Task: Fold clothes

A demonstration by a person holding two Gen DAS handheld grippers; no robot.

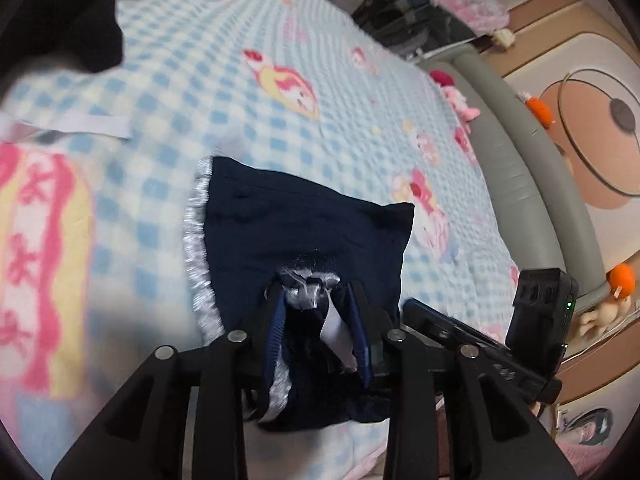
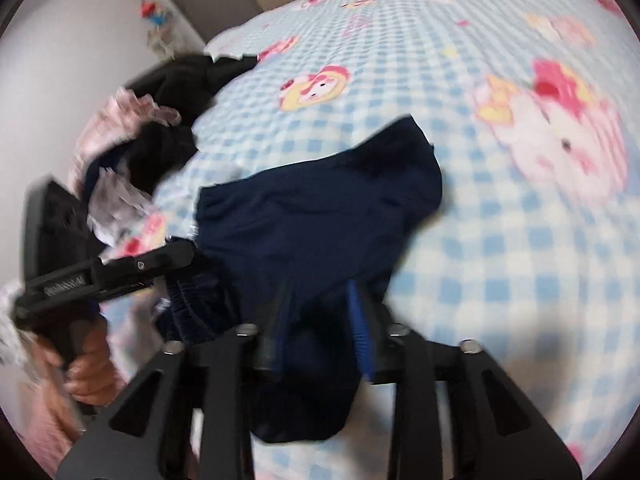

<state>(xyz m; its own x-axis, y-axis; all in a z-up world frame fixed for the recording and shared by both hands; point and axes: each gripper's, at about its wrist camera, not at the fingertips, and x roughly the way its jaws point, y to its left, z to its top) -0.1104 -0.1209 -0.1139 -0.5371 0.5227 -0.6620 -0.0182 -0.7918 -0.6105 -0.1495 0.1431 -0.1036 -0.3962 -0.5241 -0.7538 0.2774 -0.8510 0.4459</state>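
Clothes pile (image 1: 60,20), dark w/ pale frilly bits, is seen up-left of the navy garment (image 1: 304,224), well apart from it. Both are laid on a blue-check cartoon-print bedspread (image 1: 280,100). Navy garment is spread flat approx. mid-bed; white lace trim (image 1: 196,248) is seen along its left edge, and its near end is bunched up toward the cams.

L gripper (image 1: 318,308) is set at the garment's near edge. Jaws are apart: bare blue pad faces are visible, w/ lace, navy cloth and a white label (image 1: 336,332) lying loose between them, not pinched. In the R wrist view, the L tool is seen left of the garment, gripped by a hand (image 2: 88,372).

R gripper (image 2: 320,304) is placed just right of the L one, also at the garment's near edge. Its jaws are apart w/ navy cloth between; whether the pads press on it can't be told, as the view is blurred.

Right of the garment, past the bedspread's edge, a grey padded bed rim (image 1: 512,160) is seen, w/ small orange plush toys (image 1: 538,110) beside it.
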